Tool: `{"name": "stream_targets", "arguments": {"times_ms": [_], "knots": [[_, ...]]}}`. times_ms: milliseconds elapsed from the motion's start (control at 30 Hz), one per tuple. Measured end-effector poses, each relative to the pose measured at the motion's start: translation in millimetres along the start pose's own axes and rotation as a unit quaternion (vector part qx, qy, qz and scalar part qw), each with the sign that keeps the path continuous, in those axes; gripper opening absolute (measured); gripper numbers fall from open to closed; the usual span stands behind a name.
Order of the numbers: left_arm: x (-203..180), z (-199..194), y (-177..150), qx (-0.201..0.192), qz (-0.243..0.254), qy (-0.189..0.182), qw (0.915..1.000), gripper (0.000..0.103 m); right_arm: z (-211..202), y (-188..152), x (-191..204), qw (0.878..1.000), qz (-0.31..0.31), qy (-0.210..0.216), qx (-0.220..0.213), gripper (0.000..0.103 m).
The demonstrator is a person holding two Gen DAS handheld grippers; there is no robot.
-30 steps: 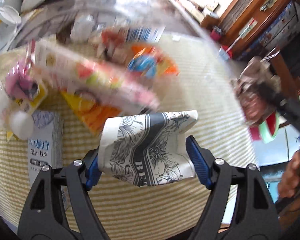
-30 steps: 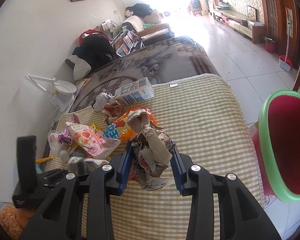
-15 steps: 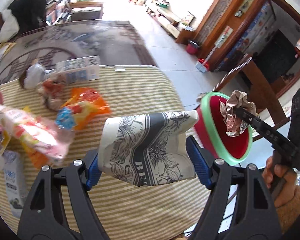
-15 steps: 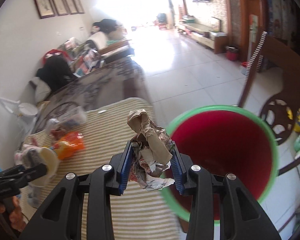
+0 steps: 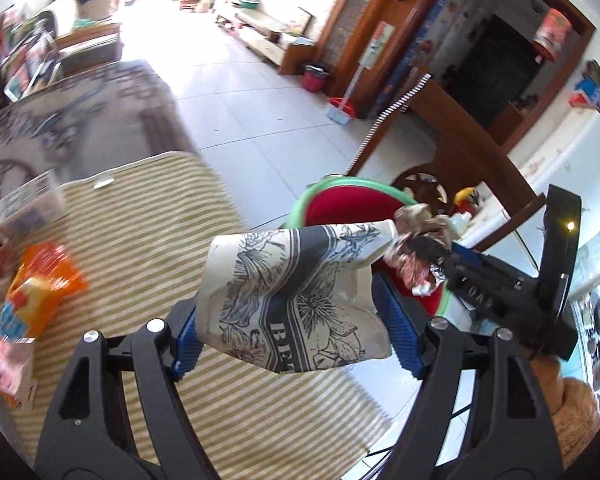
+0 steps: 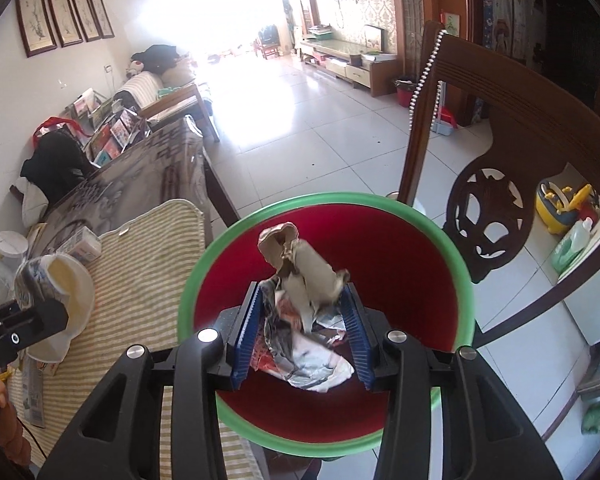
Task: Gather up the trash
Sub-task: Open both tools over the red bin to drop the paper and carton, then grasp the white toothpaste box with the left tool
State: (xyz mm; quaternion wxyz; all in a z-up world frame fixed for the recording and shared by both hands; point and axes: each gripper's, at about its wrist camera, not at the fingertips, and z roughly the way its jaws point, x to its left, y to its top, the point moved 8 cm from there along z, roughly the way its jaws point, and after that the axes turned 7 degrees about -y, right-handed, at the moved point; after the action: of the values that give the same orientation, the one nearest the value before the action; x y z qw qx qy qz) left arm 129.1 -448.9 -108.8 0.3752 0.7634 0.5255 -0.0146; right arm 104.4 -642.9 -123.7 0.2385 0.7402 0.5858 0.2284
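My left gripper [image 5: 296, 332] is shut on a crushed paper cup [image 5: 296, 296] with a black-and-white flower print, held above the right edge of the striped table. The cup also shows at the left of the right wrist view [image 6: 56, 292]. My right gripper [image 6: 304, 328] is shut on a crumpled wad of wrappers and foil [image 6: 300, 300], held over the open mouth of the red bin with a green rim [image 6: 464, 280]. In the left wrist view the bin [image 5: 340, 208] stands beside the table, partly hidden by the cup, with the wad [image 5: 416, 248] above it.
Orange and pink snack packets [image 5: 32, 280] and a carton [image 5: 28, 204] lie on the striped tablecloth [image 5: 148, 240] at the left. A carved wooden chair [image 6: 492, 184] stands behind the bin. A tiled floor stretches beyond.
Both grippers swung right from over the trash pile toward the bin. The right gripper now holds its wad over the bin mouth; the left cup has come near the bin's edge.
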Motion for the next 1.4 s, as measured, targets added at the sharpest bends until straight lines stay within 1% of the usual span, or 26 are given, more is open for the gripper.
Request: {"name": "stream_targets", "arguments": {"times_ms": [67, 100, 133, 167, 267, 400, 433, 467, 500, 533, 600, 667, 767, 867, 1000, 1167, 1400], "knots": [[-11, 11, 6, 0.005, 0.008, -0.012, 0.9999, 0.074, -2, 0, -10, 1.0, 0.011, -0.01, -0.001, 0.046], [-17, 17, 8, 0.007, 0.012, -0.019, 0.9997, 0.074, -4, 0, -15, 1.0, 0.018, -0.016, -0.003, 0.056], [-22, 20, 10, 0.009, 0.015, -0.025, 0.9995, 0.074, -7, 1, -23, 0.999, 0.028, -0.024, -0.006, 0.063], [-28, 26, 12, 0.011, 0.019, -0.032, 0.9992, 0.074, -10, 2, -30, 0.999, 0.038, -0.033, -0.014, 0.073], [-45, 47, 15, 0.026, 0.037, -0.053, 0.9976, 0.074, -23, 5, -51, 0.996, 0.062, -0.056, -0.034, 0.076], [-58, 61, 15, 0.041, 0.039, -0.072, 0.9958, 0.075, -36, 6, -70, 0.992, 0.087, -0.075, -0.048, 0.078], [-59, 61, 15, 0.042, 0.037, -0.074, 0.9957, 0.078, -38, 6, -73, 0.992, 0.091, -0.078, -0.049, 0.078], [-58, 59, 15, 0.039, 0.033, -0.076, 0.9958, 0.085, -39, 5, -75, 0.991, 0.095, -0.079, -0.048, 0.078], [-57, 56, 16, 0.033, 0.032, -0.074, 0.9962, 0.088, -41, 4, -75, 0.991, 0.097, -0.079, -0.048, 0.078], [-56, 52, 16, 0.028, 0.032, -0.07, 0.9966, 0.09, -41, 4, -76, 0.991, 0.098, -0.079, -0.048, 0.078], [-51, 42, 15, 0.019, 0.032, -0.064, 0.9973, 0.09, -43, 2, -71, 0.991, 0.096, -0.076, -0.049, 0.078], [-41, 27, 14, 0.008, 0.02, -0.061, 0.9979, 0.092, -45, 2, -64, 0.992, 0.091, -0.073, -0.052, 0.078], [-23, 5, 11, -0.011, -0.003, -0.048, 0.9988, 0.094, -45, 4, -48, 0.993, 0.082, -0.063, -0.053, 0.078], [3, -22, 7, -0.032, -0.017, -0.016, 0.9992, 0.095, -43, 7, -26, 0.995, 0.069, -0.053, -0.054, 0.079], [48, -59, -8, -0.057, -0.045, 0.025, 0.997, 0.096, -38, 9, 19, 0.997, 0.041, -0.034, -0.05, 0.08], [106, -98, -38, -0.066, -0.09, 0.064, 0.9916, 0.096, -31, 3, 82, 0.999, -0.002, -0.008, -0.039, 0.081], [180, -156, -85, -0.065, -0.127, 0.114, 0.9832, 0.096, -32, -15, 164, 0.999, -0.036, 0.013, -0.029, 0.082]]}}
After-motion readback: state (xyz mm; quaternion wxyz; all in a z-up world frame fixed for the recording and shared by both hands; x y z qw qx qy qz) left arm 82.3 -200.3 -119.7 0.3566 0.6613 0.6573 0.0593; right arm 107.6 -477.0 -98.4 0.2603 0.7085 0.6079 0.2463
